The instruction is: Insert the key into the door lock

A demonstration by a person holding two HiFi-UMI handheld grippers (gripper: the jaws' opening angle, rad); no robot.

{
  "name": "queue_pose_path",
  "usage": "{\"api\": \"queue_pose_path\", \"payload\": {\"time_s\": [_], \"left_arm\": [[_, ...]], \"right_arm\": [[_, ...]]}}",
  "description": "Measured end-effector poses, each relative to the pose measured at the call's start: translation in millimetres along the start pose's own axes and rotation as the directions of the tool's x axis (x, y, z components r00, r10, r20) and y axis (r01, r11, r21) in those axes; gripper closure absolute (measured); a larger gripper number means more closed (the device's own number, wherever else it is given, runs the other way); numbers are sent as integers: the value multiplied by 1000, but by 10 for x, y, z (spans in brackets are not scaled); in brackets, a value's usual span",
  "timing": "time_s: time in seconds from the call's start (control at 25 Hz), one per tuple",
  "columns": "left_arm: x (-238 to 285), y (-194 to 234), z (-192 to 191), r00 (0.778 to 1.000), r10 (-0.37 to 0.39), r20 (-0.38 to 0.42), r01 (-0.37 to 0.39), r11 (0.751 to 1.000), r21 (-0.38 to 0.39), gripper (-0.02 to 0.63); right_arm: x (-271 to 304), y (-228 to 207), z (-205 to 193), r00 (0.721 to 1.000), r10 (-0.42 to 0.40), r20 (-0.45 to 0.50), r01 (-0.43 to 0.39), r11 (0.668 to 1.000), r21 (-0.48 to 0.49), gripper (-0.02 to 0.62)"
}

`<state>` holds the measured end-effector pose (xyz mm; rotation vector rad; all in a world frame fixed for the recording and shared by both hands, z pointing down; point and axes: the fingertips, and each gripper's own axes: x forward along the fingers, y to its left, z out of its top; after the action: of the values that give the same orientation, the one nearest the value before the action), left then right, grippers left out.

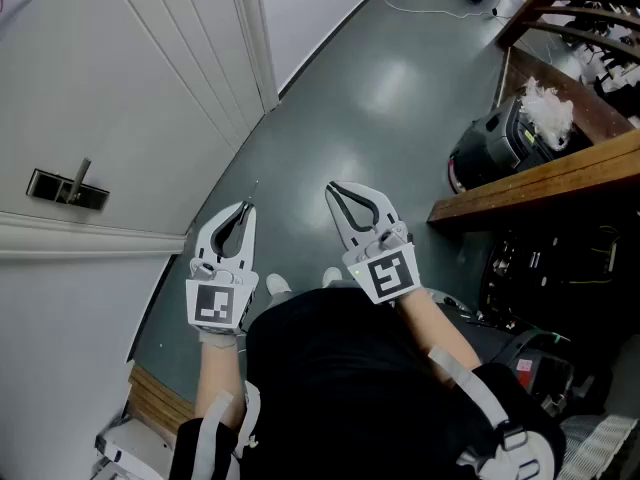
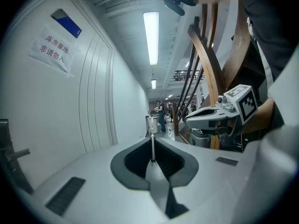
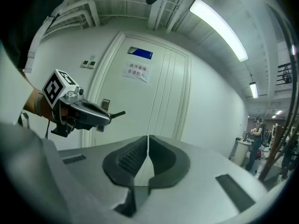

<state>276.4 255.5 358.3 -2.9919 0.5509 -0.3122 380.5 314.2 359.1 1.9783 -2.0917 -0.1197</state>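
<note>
Head view, steeply downward. Shows left gripper [image 1: 243,211] pinched shut on the thin key [image 2: 153,148], well apart from the door lock [image 1: 68,188] at far left. Shows right gripper [image 1: 336,192] closed on nothing. Best to turn key toward lock, align squarely, then push gently

so the thin metal key [image 2: 152,149] is pinched edge-on in the closed jaws of the left gripper [image 1: 245,208], blade sticking straight out past the tips, well apart from the dark rectangular door lock plate [image 1: 68,188] with its small metal lever on the white door.
</note>
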Motion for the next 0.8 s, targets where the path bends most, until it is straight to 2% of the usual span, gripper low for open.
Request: {"api": "queue_pose_path", "payload": {"time_s": [0.36, 0.56, 0.72, 0.8], "left_arm": [[-358, 556, -77, 999, 38, 2, -38, 999, -3, 578], [-610, 877, -215, 999, 30, 33, -30, 1000, 9, 578], [-863, 1211, -389, 999, 41, 22, -40, 998, -54, 578], [-958, 1373, -470, 999, 46, 25, -45, 998, -32, 578]], "right_arm": [[345, 449, 198, 1000, -5, 6, 5, 1000, 9, 572], [618, 745, 301, 1000, 5, 2, -5, 1000, -6, 572], [879, 1063, 374, 1000, 17, -17, -18, 1000, -22, 572], [994, 1206, 387, 999, 25, -29, -26, 999, -24, 572]]}}
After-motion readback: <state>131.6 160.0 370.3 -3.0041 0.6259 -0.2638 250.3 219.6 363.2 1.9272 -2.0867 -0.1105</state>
